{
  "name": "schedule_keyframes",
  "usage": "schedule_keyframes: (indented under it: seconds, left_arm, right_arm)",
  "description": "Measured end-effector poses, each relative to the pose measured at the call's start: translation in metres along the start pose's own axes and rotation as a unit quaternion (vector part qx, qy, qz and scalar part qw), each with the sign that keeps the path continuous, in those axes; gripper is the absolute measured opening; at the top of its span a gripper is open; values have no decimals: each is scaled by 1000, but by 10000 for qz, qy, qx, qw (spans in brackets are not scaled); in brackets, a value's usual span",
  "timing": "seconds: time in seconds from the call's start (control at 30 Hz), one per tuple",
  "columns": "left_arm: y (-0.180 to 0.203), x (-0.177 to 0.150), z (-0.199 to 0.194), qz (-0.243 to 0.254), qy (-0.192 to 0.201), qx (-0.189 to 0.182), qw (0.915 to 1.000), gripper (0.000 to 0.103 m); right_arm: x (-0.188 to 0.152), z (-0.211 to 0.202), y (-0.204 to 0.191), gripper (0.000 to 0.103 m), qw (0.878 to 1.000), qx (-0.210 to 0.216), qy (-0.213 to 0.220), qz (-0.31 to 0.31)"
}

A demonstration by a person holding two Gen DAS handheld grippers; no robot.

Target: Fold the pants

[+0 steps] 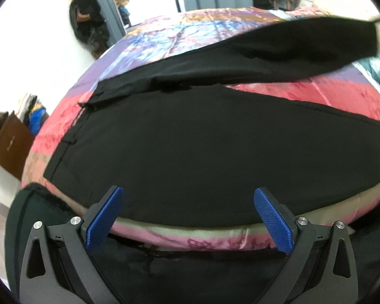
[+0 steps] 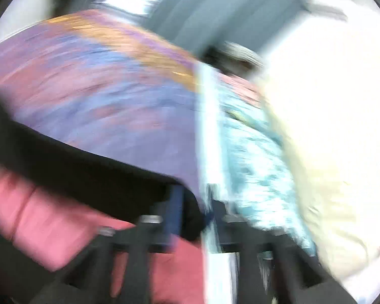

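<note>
Grippers hang over the near edge of the bed. Tilted downward, the left gripper has its jaws spread wide with nothing between the blue pads, poised above the near hem of the black pants. The pants lie spread across the bed's pink and purple quilt, waistband to the left, one leg flat, the other lifted off to the far right. The right wrist view is badly smeared: the right gripper sits at that raised leg end, dark cloth between its jaws, but I cannot tell whether they pinch it.
</note>
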State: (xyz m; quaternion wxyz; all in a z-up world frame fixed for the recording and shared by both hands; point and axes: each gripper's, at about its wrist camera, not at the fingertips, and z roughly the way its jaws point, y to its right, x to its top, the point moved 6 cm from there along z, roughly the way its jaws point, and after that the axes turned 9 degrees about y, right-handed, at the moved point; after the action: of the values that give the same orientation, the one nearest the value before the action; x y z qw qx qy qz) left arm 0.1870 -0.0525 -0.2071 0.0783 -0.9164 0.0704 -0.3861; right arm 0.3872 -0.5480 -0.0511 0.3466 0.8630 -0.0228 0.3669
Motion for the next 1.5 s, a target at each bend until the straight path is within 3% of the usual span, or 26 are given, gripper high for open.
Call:
schedule_keyframes:
  seconds: [0.03,0.07,0.13,0.3,0.4,0.53,0.6,0.67,0.73,0.8,0.83,0.87,0.9,0.93,0.97,1.0,1.03,1.07,1.13,1.23,1.37,1.4,1.5]
  left_arm:
    - [2,0,-2,80,43,43,9999,102]
    - [3,-1,-4,139,64,75,9999,102]
    - [6,-5,-4,236,49,100,9997,102]
    - [13,-14,17,233,-344,-3,9991,102]
    - [16,-1,31,351,-420,-74,9985,102]
    - [-21,79,70,50,51,247,9997,102]
    - [-51,132,105,-572,115,322,9978,102]
    - [-71,173,150,-1002,39,359,9943,102]
    - [-74,192,190,-843,-49,667,9942,102]
    - [-58,199,229,47,-75,989,9951,102]
    - [-51,197,251,744,-128,1441,9867,101]
    - [-58,191,271,1267,-245,2295,9647,100]
    - [-73,182,284,1310,-435,2841,9488,99]
    - [-96,171,293,829,-712,3041,9463,99]
    - [-127,156,295,-265,-858,2944,9514,100]
    - [-143,147,291,-866,-829,2917,9490,102]
    - [-156,138,288,-1344,-804,2823,9465,102]
    - [-160,134,287,-1640,-738,2559,9498,102]
    - [-160,133,287,-1764,-700,2416,9516,102]
    - [-155,133,288,-1602,-626,2549,9516,102]
    - [-144,133,289,-1430,-560,2705,9504,102]
    - [-152,131,282,-1428,-531,2713,9504,102]
    - [-151,130,285,-1444,-502,2706,9505,102]
  right_arm:
    - [7,15,23,71,9990,-298,-43,318]
    - [7,21,36,71,9976,-398,-1,566]
    - [-8,34,49,70,9932,-312,-49,1125]
    - [-110,46,2,70,9779,712,-521,1895]
    - [-163,21,-37,70,9559,1533,-564,2440]
    - [-213,-37,-96,70,9213,2415,-389,3024]
    - [-227,-64,-126,71,9120,2642,-333,3120]
    - [-238,-88,-156,71,9111,2801,-271,3011]
    - [-231,-99,-178,71,9128,2982,-219,2781]
    - [-222,-109,-190,77,9174,3041,-19,2565]
    - [-219,-110,-198,78,9202,3096,1,2394]
    - [-217,-110,-206,78,9224,3144,-14,2243]
    - [-215,-108,-213,78,9249,3193,-51,2063]
    - [-212,-108,-219,78,9262,3240,-52,1928]
    - [-208,-106,-220,78,9269,3272,-21,1836]
    - [-201,-103,-220,78,9265,3314,26,1784]
    - [-194,-93,-217,78,9250,3355,26,1784]
    - [-187,-79,-211,78,9243,3357,-8,1814]
    - [-173,-38,-194,78,9252,3212,-184,2012]
    - [-163,61,-142,78,9210,2621,-622,2815]
    - [-165,177,-76,77,8862,1918,-1327,4002]
    - [-164,202,-64,72,8744,1817,-1489,4246]
    - [-150,234,-52,71,8530,1830,-1481,4659]
